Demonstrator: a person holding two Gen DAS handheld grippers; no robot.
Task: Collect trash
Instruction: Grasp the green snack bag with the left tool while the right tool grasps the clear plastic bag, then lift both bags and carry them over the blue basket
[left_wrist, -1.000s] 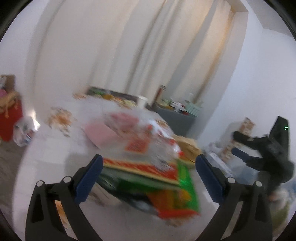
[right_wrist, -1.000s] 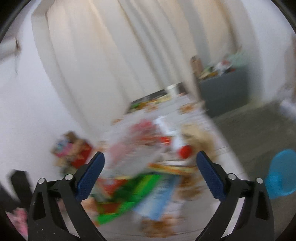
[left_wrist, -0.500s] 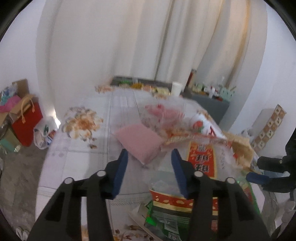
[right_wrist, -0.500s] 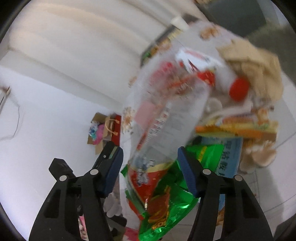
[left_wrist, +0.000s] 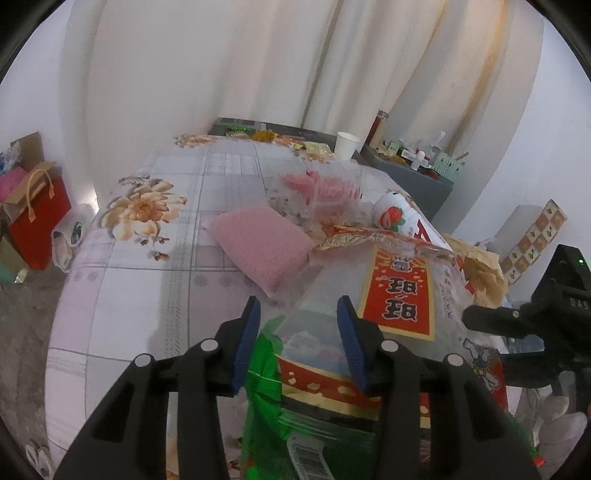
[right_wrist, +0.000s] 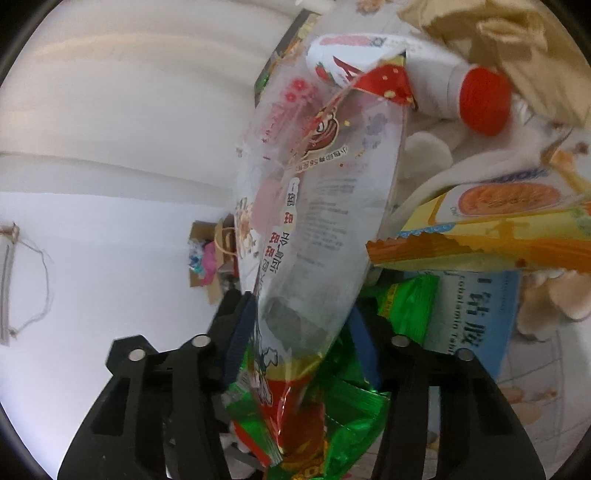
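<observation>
A clear snack bag with a red label lies on top of a heap of wrappers at the near edge of the table. My left gripper has the bag's near left corner between its blue pads, and its jaws are closing on the plastic. A green wrapper lies under it. In the right wrist view the same clear snack bag rises from between the pads of my right gripper. Those jaws are closing too, and the bag fills the gap. A green and red wrapper hangs below.
A pink pad, a clear tub, a strawberry bottle with a red cap and a brown paper bag lie on the floral cloth. A yellow packet and a blue box lie on the right. A paper cup stands at the back, a red gift bag on the floor.
Both grippers came down onto the wrapper heap and their jaws went from wide apart to narrow around the clear bag. The right gripper rolled sideways as it dropped.
</observation>
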